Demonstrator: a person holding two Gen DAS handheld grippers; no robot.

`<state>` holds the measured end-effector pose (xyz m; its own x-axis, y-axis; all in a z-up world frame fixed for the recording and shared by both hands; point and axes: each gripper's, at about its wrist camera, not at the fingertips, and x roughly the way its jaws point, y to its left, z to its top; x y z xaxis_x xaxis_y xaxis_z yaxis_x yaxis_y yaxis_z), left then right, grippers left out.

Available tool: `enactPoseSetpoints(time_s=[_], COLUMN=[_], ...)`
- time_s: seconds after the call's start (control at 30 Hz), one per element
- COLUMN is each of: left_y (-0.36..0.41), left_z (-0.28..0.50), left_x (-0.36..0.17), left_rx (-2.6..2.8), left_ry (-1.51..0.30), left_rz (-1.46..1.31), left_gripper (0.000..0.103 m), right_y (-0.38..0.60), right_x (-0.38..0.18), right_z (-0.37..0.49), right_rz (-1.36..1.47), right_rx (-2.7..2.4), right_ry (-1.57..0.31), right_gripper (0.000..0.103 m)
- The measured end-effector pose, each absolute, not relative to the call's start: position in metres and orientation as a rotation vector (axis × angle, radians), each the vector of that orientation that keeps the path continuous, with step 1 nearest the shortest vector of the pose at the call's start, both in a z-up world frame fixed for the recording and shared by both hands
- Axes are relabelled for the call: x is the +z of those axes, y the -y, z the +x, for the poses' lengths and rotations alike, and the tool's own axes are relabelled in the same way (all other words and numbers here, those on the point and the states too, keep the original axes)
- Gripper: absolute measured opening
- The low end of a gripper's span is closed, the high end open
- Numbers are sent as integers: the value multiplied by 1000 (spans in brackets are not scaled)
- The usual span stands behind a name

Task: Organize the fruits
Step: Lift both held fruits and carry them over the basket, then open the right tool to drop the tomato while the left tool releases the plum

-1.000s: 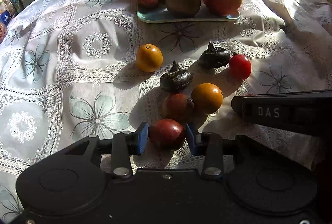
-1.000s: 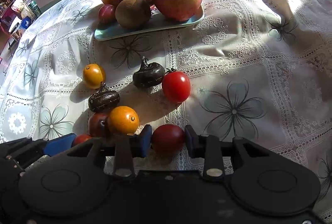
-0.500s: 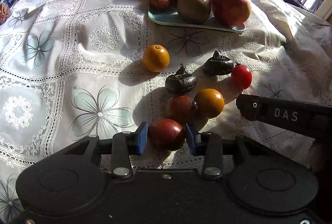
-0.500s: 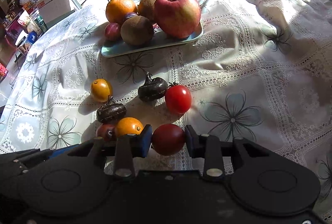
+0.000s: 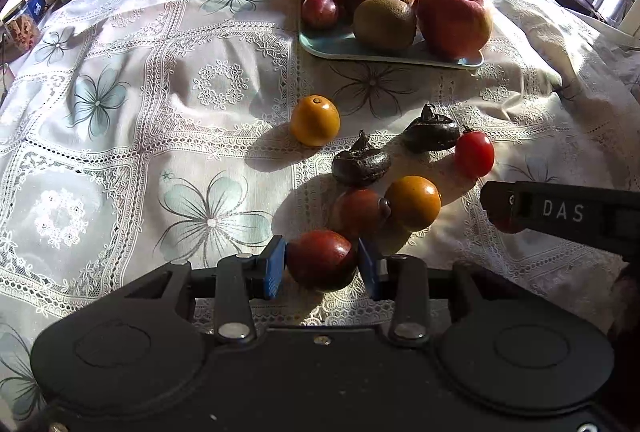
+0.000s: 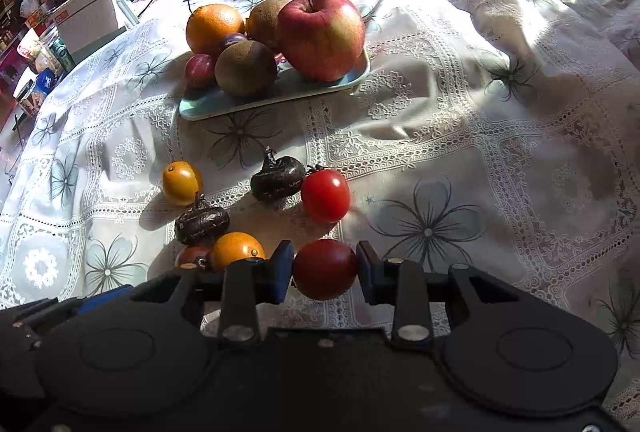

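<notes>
My left gripper point(image 5: 322, 266) is shut on a dark red plum point(image 5: 321, 259), held just above the cloth. My right gripper point(image 6: 325, 272) is shut on a red tomato point(image 6: 325, 269), also lifted. On the lace cloth lie a small orange fruit point(image 5: 315, 120), another orange fruit point(image 5: 413, 203), a reddish plum point(image 5: 357, 210), two dark wrinkled fruits point(image 5: 361, 165) point(image 5: 432, 131) and a red tomato point(image 5: 474, 154). The pale blue tray point(image 6: 276, 96) at the back holds an apple point(image 6: 320, 34), an orange point(image 6: 214, 26), kiwis point(image 6: 245, 68) and plums.
The right gripper's body marked DAS point(image 5: 560, 212) juts in at the right of the left wrist view. Boxes and jars point(image 6: 48, 44) crowd the far left beyond the table edge. The cloth to the right point(image 6: 500, 152) is bare and sunlit.
Both grippers have risen and tilted with their fruits still held; the tray and loose fruits now sit lower and farther in view. Nothing on the cloth moved.
</notes>
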<state>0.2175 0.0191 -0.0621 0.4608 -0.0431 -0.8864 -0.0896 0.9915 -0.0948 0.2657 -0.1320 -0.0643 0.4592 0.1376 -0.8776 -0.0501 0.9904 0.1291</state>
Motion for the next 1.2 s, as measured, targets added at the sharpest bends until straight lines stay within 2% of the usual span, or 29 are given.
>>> enactPoseSetpoints(time_s=[0.27, 0.4, 0.57, 0.87, 1.2], left_y=[-15, -12, -11, -3, 0], left_z=[192, 164, 118, 56, 45], left_x=[-15, 15, 31, 15, -7], left_rx=[60, 90, 37, 18, 37], left_ry=[-1045, -1037, -1019, -1033, -1086], left_rz=[-167, -158, -178, -182, -167], left_gripper=[48, 48, 48, 48, 48], right_y=[150, 162, 176, 184, 185], right_x=[-3, 34, 53, 30, -3], right_z=[226, 188, 135, 62, 62], right_rz=[154, 164, 169, 84, 92], right_rx=[125, 187, 319, 384, 357], right_ry=[-992, -937, -928, -991, -1090], right_gripper=[34, 34, 35, 35, 35])
